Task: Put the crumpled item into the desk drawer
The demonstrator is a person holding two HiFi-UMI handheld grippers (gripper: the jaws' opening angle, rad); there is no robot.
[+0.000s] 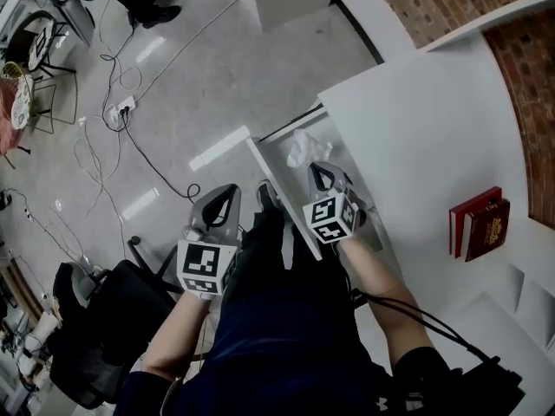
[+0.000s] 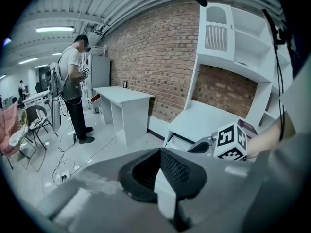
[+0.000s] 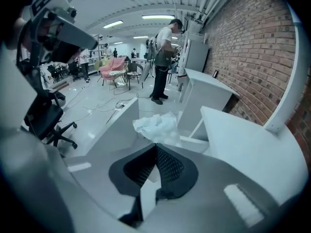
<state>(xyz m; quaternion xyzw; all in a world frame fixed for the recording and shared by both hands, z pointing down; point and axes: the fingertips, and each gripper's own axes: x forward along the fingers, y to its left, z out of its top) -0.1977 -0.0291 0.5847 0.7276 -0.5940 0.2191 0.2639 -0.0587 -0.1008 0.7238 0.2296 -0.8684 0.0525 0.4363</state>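
1. The white bench lies on the drawer's right, and the drawer comes out from under its left edge.
2. The drawer stands pulled open. Its long front panel runs parallel to the bench edge, on the side toward the floor.
3. The right tool hangs over the drawer's near half. Its jaws are pressed together with nothing between them. The left tool is outside the drawer, just left of the front panel and over the floor. Its jaws are likewise together and empty.
4. The crumpled paper lies inside the drawer at its far end. In the right gripper view the paper sits straight ahead of the closed tips, near them but not touching. It is a roundish lump with no clear long axis.
5. Judgement: the paper looks delivered, so what remains is probably shutting the drawer. The front panel lies between the two tools, with the left tool on its outer face and so better placed to push. The right tool would first have to lift clear of the drawer.
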